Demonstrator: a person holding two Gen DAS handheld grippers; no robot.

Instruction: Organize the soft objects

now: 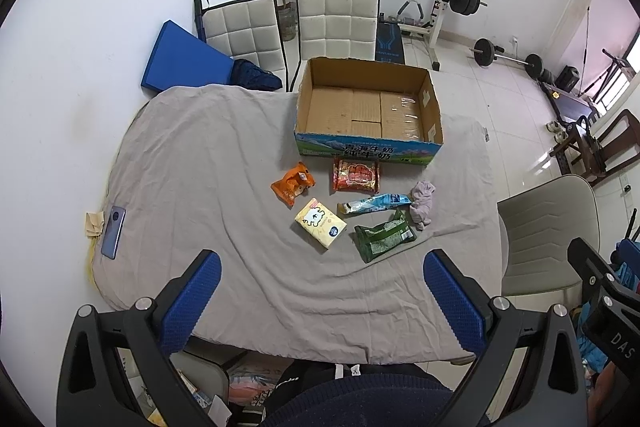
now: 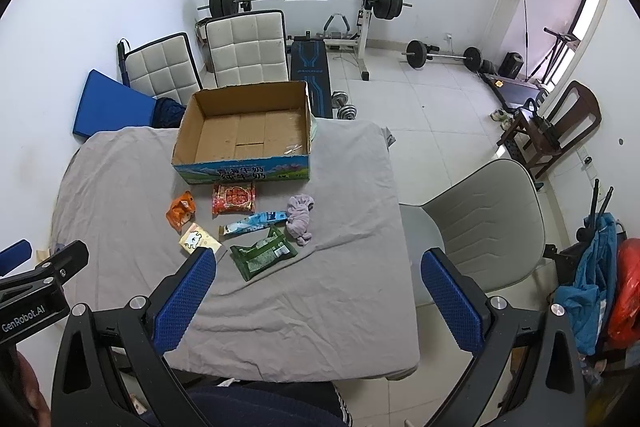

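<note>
Left gripper [image 1: 322, 277]: held above the near edge of the table [image 1: 192, 163], jaws spread wide, nothing between them. Blue textured pads [image 1: 196, 301] are seen on black fingers, angled forward over the table. Its black body is also seen at the left edge of the right wrist view.

Right gripper [image 2: 318, 277]: held above the table's near right corner, jaws likewise spread wide and empty. Its left pad [image 2: 186, 297] is seen over the table, its right pad [image 2: 452, 301] beyond the table's right edge.

Person: a dark-clothed lap is seen below the table's near edge.
</note>
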